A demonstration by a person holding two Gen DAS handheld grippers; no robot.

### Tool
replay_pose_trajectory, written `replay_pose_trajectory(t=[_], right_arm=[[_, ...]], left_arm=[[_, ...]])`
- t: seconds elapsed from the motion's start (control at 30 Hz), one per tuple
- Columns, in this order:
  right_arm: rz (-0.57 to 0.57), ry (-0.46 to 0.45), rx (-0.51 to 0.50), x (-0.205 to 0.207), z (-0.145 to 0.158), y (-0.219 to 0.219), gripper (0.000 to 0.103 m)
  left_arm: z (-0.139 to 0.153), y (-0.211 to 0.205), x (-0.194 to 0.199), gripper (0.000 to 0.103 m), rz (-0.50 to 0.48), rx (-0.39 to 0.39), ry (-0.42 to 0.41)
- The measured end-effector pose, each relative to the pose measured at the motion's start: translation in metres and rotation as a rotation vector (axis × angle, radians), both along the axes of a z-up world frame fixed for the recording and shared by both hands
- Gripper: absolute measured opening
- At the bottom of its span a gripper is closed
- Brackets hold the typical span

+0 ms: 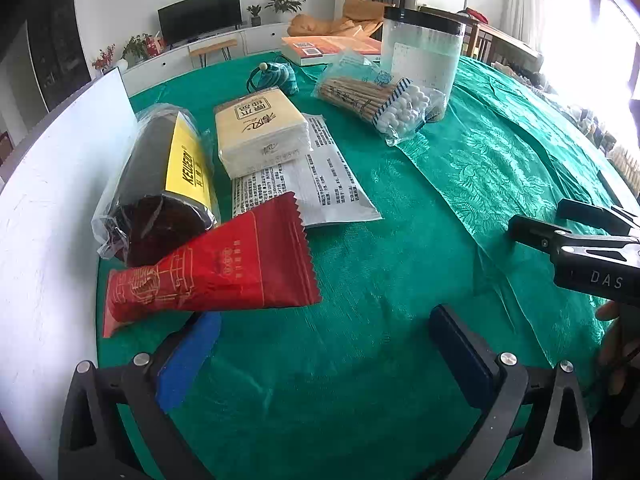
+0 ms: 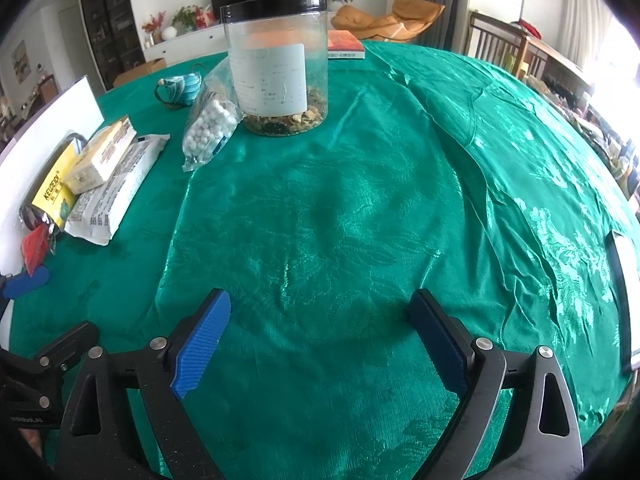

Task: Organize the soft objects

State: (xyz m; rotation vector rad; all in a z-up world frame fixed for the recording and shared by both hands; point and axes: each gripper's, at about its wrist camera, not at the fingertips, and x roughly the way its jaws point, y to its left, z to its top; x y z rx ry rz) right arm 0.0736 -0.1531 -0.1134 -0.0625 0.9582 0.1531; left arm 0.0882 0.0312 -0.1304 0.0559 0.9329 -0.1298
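Green patterned tablecloth (image 2: pixel 320 216) covers the round table, and a living room with a dark television fills the top of both views. Along the left of the left wrist view the soft packs lie grouped beside a white board (image 1: pixel 52 184): a red sachet (image 1: pixel 224 268), a dark roll with a yellow label (image 1: pixel 160 176), a beige tissue pack (image 1: pixel 260 132) and a white printed pouch (image 1: pixel 320 176). A cotton-ball bag (image 2: pixel 210 128) leans against the clear jar (image 2: pixel 276 68) in the upper middle of the right wrist view.

Both tools are empty. The right gripper (image 2: pixel 320 336) stands spread wide over bare cloth; the left gripper (image 1: pixel 324 344) is also parted, its blue pad just beside the sachet's lower edge.

The cotton-ball bag looks like the next piece to join the group. It is best approached low with the jaws across its narrow middle, pinching gently so the film does not slip, and lifted clear of the jar.
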Motion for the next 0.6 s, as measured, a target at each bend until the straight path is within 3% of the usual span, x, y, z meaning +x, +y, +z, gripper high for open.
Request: replay_pose_trajectory(t=[0.17,0.27,0.33,0.6], right_arm=[[-0.003,0.004,0.043,0.005,0.003,-0.004,0.094],[-0.026,0.009,0.251,0.020,0.009,-0.021,0.093],[-0.022,0.005,0.327,0.039,0.015,-0.019,0.093],[0.107,0.002,0.344,0.117,0.017,0.047,0.088]], left_arm=[[0.000,0.000,0.000,0.103,0.002,-0.001,-0.006],[0.000,0.000,0.000,0.103,0.005,-0.002,-0.007],[0.000,0.000,0.000,0.103,0.004,-0.002,-0.007],[0.000,0.000,0.000,0.103,0.004,-0.002,-0.007]])
